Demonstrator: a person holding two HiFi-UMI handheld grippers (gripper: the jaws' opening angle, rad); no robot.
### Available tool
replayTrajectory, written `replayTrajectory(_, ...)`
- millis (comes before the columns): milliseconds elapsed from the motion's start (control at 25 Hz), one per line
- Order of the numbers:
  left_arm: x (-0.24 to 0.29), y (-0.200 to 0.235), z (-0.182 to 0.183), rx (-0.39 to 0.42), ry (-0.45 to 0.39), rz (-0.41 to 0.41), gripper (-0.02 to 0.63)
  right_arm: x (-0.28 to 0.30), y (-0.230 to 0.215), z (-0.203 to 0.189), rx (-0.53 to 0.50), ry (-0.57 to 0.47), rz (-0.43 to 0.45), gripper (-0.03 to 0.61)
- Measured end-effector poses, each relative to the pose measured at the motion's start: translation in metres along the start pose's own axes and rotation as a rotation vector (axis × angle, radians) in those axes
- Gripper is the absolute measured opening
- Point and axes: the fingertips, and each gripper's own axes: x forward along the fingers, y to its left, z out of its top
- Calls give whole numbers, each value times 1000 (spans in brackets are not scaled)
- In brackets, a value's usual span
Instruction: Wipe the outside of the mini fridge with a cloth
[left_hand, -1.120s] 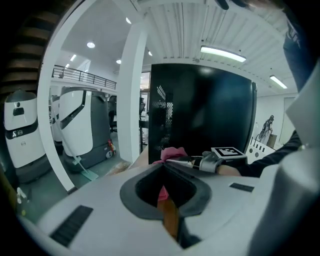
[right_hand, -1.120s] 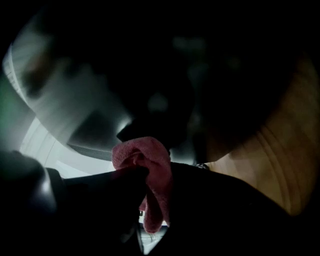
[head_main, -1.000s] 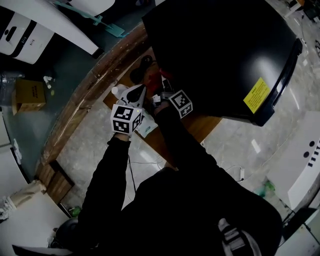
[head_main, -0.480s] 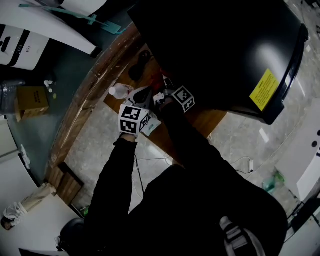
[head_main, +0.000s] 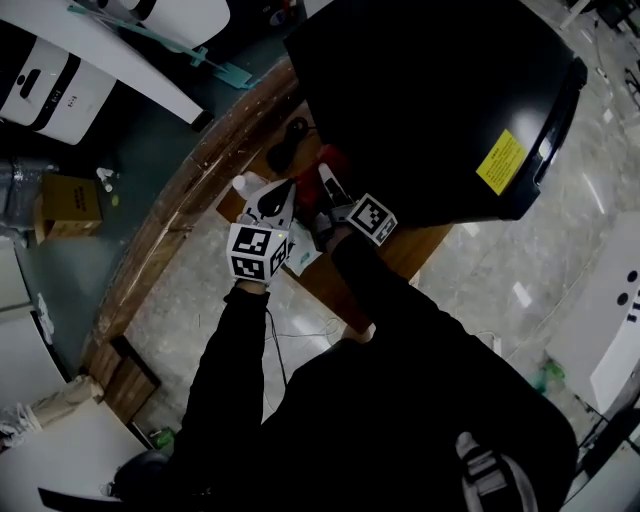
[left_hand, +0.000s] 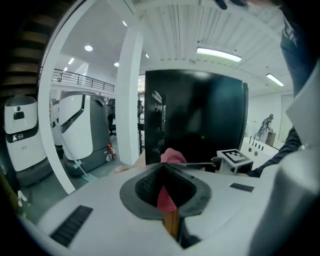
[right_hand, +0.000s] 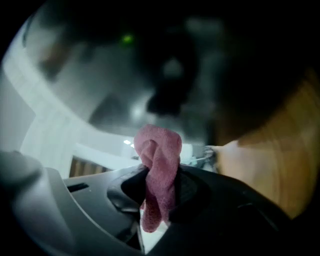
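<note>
R claw (right_hand: 160, 176) w/ cloth (right_hand: 159, 149); fridge label (head_main: 501, 161) illegible

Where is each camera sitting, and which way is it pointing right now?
Head view: on the head, looking steeply down at fridge, table; both arms, left tongs, right tongs show.
Left gripper view: on left tongs, looking along them at the fridge's dark side; own tongs below, right tongs' cube at right.
Right gripper view: on right tongs, close to the fridge; own tongs shut on the cloth.
Shared: both gripper views see cloth and fridge.
</note>
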Motion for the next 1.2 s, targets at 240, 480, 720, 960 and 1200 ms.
replayTrajectory(240, -71, -30, 108, -7, -239, -20, 6, -52, 161, 6, -141, 40, 147, 91)
replayTrajectory(480, -104, -102, 190, 40, -407, -168, 6, -114, 246, 58, -225, -69, 179, 91)
replayTrajectory(720, -94, -151, 215, 98, -455, -304, 6, -150, 247, 99, -202, -183, 134, 91)
replayTrajectory(960, -68, -188, 203, 110, -400, -342, 6, -174, 220, 121, -110, -223, 89, 91)
replayTrajectory(1200, -27, -187, 150, 95, -278, -345, 6, -175, 161, 119, -61, -207, -19, 91)
